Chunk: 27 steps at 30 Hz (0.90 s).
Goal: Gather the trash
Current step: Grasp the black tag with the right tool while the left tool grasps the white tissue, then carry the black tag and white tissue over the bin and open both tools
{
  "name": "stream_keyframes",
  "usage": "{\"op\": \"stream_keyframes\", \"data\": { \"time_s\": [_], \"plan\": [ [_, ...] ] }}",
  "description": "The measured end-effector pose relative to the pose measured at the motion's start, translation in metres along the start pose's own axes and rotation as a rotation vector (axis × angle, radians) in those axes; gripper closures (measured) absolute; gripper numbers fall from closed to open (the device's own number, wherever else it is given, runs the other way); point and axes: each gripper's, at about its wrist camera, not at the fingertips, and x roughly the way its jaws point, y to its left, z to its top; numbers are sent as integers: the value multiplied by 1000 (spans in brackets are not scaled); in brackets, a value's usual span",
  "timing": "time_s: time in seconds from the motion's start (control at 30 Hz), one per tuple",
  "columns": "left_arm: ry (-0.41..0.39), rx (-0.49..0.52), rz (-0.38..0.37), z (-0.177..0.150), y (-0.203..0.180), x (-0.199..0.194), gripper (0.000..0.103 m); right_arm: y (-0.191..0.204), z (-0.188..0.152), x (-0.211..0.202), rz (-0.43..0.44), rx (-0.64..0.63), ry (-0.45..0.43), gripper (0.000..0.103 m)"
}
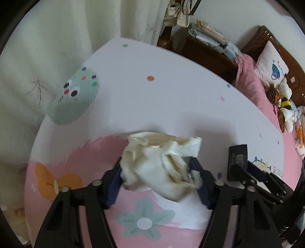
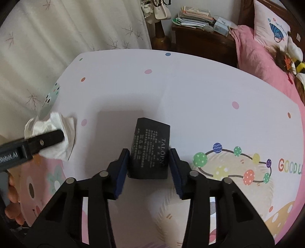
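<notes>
Two handheld grippers work over a table [image 2: 190, 91] spread with a white and pink cartoon-print cover, in a bedroom hung with pale, branch-patterned curtains [image 1: 47, 47]. The left gripper [image 1: 156, 171] has its blue-padded fingers [image 1: 115, 179] closed on a crumpled wad of white tissue [image 1: 164, 162], which bulges out between and above the pads; whether the wad touches the cover cannot be told. From the right wrist camera the same tissue [image 2: 57, 137] shows at the table's left edge, with one black finger of the left gripper across it and part of a hand [image 2: 13, 200] below.

The right gripper [image 2: 148, 164] straddles a small black box [image 2: 150, 150] printed with white lettering that reads "TALOPN" — its left pad touching or nearly touching one side, its right pad [image 2: 176, 171] just clear of the other, so the fingers are narrowed around the box but not visibly clamped. The box appears to rest on the cover, near the table's middle. In the left wrist camera the box [image 1: 238, 158] appears to the right of the tissue, with the right gripper's fingers at it.

Behind the table stand a dark wooden nightstand [image 2: 200, 42] stacked with books and papers [image 2: 194, 17] and a bed with pink bedding [image 1: 253, 84], a printed pillow [image 1: 272, 66] and plush toys [image 1: 286, 103].
</notes>
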Motion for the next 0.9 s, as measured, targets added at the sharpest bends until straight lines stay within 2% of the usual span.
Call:
{"op": "stream_keyframes", "data": {
  "time_s": [0.07, 0.1, 0.13, 0.2, 0.37, 0.57, 0.77, 0.9],
  "plan": [
    [-15, 9, -8, -1, -3, -6, 55, 3, -4, -1, 21, -3, -3, 70],
    [-32, 14, -12, -2, -4, -10, 65, 4, -8, -2, 37, 1, 0, 71],
    [-38, 18, -18, -3, -6, -14, 71, 4, -9, -3, 44, 3, 2, 71],
    [-39, 22, -45, -7, -9, -22, 76, 5, -15, -8, 86, 23, -7, 72],
    [-45, 88, -50, -36, -20, -42, 79, 9, -34, -31, 141, 48, -32, 72],
    [-73, 151, -92, -97, -10, -85, 79, 25, -68, -72, 194, 68, -70, 72],
    [-119, 203, -156, -172, 12, -145, 79, 53, -125, -124, 211, 67, -105, 72],
    [-149, 244, -204, -223, 38, -193, 79, 85, -179, -161, 211, 64, -117, 72]
  ]
}}
